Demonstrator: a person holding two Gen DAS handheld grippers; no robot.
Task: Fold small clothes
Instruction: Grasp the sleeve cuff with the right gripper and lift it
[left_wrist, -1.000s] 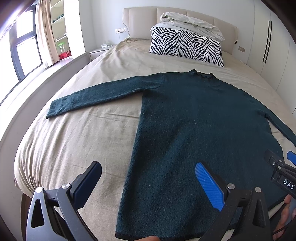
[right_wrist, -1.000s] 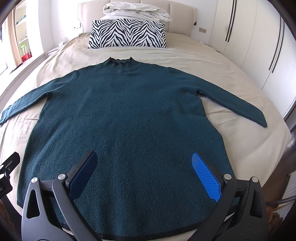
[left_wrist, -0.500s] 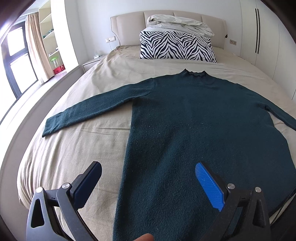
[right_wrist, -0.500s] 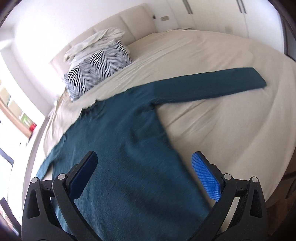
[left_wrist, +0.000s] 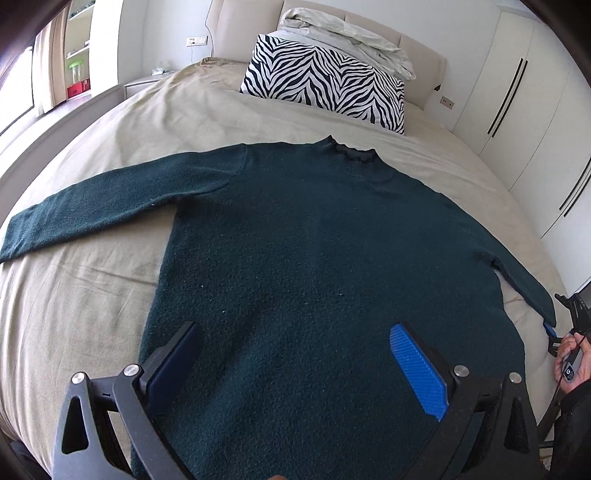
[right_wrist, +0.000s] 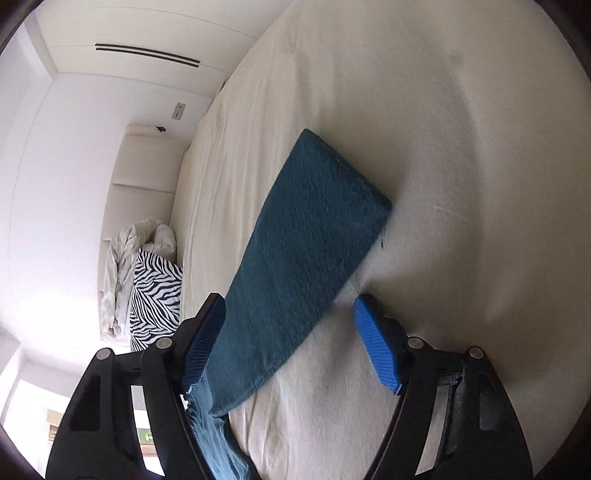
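Bed (right_wrist: 461, 110): sweater sleeve (right_wrist: 306, 251) between closing right tool (right_wrist: 291, 345) pads.

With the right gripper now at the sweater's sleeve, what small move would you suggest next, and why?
Probably finish closing the right gripper on the sleeve. Its jaws have just been closing, and the sleeve lies flat on the bed sheet between the fingers, which still stand apart, one against its edge. A grip there would let the sleeve be folded over the sweater body.

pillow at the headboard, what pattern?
Black-and-white zebra stripes; pillow shows best in the left wrist view.
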